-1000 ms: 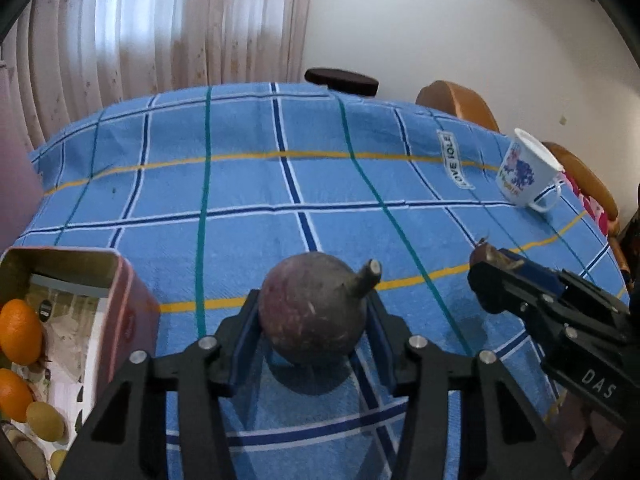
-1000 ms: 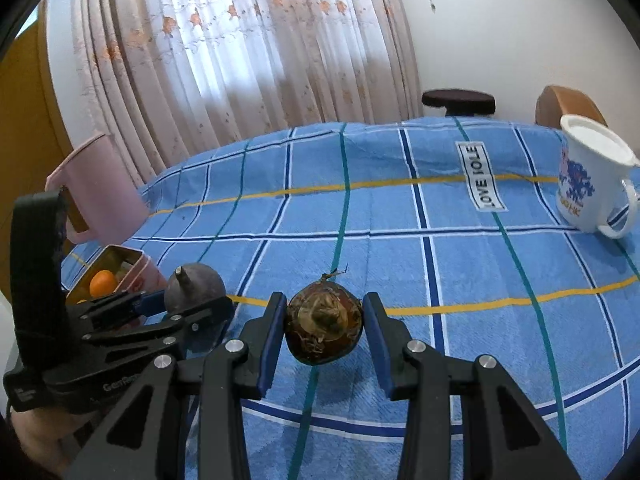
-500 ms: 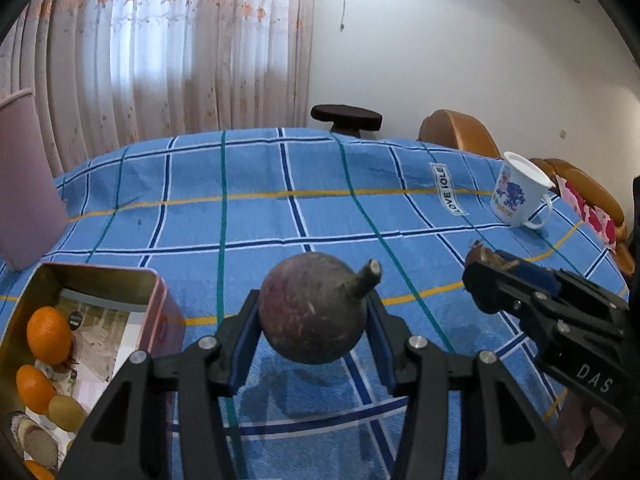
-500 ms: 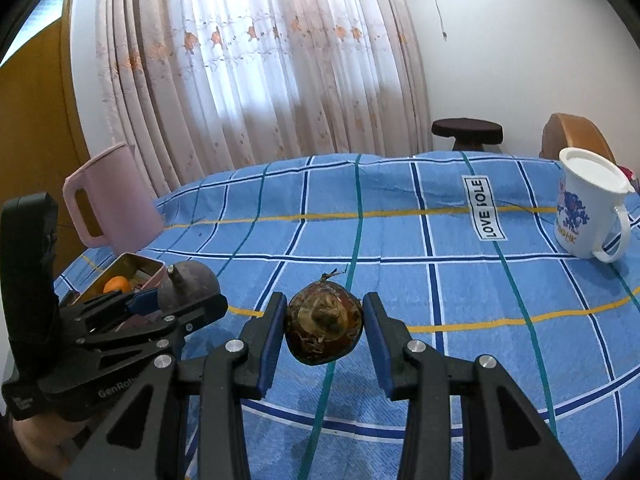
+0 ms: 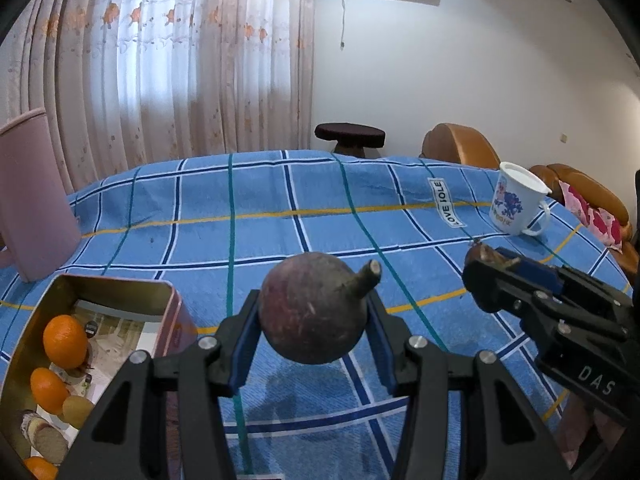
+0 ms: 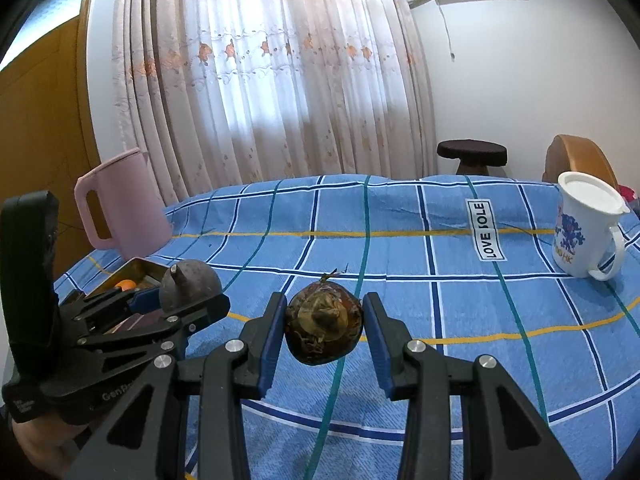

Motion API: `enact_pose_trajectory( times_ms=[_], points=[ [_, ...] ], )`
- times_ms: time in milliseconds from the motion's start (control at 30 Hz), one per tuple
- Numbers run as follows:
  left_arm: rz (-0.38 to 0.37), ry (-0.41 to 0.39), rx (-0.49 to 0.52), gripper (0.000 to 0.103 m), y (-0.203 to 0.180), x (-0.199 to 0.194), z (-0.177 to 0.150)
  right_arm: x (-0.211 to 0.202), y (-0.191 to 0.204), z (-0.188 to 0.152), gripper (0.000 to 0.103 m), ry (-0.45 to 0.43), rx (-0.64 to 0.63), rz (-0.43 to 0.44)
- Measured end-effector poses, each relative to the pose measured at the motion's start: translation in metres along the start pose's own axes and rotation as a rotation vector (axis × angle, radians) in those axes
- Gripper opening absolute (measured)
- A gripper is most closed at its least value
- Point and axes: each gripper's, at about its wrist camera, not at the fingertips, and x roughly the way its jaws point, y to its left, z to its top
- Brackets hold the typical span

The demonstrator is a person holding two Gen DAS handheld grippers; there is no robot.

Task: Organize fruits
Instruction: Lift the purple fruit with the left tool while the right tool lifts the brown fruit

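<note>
**Q:** Jaws first: what does each pair hold?

**A:** Jaws of the left gripper (image 5: pixel 316 344) are clamped on a round purple fruit (image 5: pixel 314 306), its stub of stem pointing up and to the right. Those of the right gripper (image 6: pixel 324 336) are clamped on a smaller brown fruit (image 6: pixel 324 328), its dried crown facing the camera. Both fruits hang clear of the blue checked cloth (image 5: pixel 260 200).

**Q:** Which way does the goal lie?

**A:** An open tin (image 5: pixel 120 292) rests on the cloth to the left of both grippers, just beside the left one. It already holds oranges (image 5: pixel 66 342) and other fruit. The left hand is the nearer, so its fruit probably goes in first, with a swing leftward over the rim.

**Q:** And the surroundings?

**A:** A pink jug (image 6: pixel 120 204) stands behind the tin and a white mug (image 6: pixel 586 228) stands far right, both well apart from the fruits. Beyond the cloth-covered surface are curtains (image 6: pixel 260 80), a dark stool (image 6: pixel 472 154) and a white wall.
</note>
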Motion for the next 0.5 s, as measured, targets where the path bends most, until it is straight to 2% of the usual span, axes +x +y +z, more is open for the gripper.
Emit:
enact_pose_trajectory(
  times_ms=[500],
  points=[
    [0.029, -0.075, 0.012, 0.051, -0.002, -0.015, -0.002, -0.014, 0.010, -0.001, 0.041, -0.074, -0.052, -0.009]
  ],
)
